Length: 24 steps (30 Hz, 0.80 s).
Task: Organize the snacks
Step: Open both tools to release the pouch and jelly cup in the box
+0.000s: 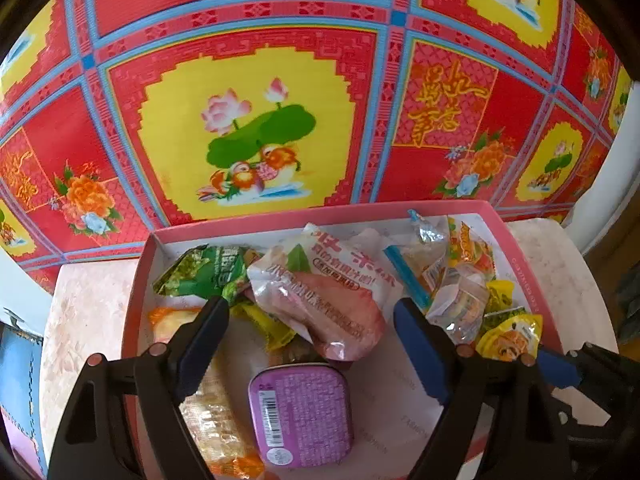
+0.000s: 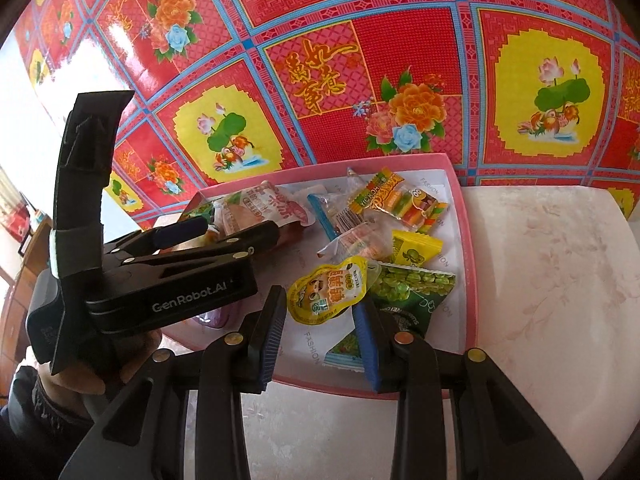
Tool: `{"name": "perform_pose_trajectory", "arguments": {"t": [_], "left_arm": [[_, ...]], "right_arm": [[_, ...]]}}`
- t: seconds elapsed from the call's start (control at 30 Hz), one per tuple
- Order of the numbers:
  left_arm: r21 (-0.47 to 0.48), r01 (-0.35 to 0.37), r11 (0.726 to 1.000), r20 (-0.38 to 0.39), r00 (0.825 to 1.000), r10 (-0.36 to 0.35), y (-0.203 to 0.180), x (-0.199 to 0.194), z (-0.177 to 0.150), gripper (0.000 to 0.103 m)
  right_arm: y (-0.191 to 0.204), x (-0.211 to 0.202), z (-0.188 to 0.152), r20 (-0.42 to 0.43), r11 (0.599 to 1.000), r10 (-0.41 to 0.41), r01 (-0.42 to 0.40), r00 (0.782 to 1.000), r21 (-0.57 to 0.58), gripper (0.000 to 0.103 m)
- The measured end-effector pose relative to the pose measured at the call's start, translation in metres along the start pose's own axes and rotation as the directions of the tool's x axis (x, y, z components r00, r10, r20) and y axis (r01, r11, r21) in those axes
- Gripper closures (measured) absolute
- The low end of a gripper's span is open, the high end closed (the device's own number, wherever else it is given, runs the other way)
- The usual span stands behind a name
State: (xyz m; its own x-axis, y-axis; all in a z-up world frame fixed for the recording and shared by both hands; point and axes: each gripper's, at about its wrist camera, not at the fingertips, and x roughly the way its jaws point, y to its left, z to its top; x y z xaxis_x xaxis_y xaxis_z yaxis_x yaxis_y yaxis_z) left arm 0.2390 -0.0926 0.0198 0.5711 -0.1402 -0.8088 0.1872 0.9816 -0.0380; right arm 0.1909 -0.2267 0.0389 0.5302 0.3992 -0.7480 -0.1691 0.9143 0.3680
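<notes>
I am seeing the snacks already lying in the pink box (image 1: 532,280) on the table. My left gripper (image 1: 312,316) is hanging wide over the pink pouch (image 1: 332,300); my right gripper (image 2: 320,328) is standing narrow and empty. The sorting itself is looking barely begun.

Snack packets (image 1: 320,280) crowding pink box (image 1: 532,280)

Snack packets (image 1: 320,292) lie in the box (image 1: 532,280) on the table (image 1: 88,320)
</notes>
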Motion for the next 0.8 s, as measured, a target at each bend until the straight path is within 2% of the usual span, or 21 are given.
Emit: {"name": "perform_pose_trajectory", "arguments": {"t": [0.8], "left_arm": [[-0.110, -0.043, 0.993, -0.024, 0.999, 0.041, 0.041, -0.040, -0.017, 0.016]], "right_arm": [[0.016, 0.021, 0.017, -0.010, 0.999, 0.028, -0.029, 1.000, -0.036, 0.068]]}}
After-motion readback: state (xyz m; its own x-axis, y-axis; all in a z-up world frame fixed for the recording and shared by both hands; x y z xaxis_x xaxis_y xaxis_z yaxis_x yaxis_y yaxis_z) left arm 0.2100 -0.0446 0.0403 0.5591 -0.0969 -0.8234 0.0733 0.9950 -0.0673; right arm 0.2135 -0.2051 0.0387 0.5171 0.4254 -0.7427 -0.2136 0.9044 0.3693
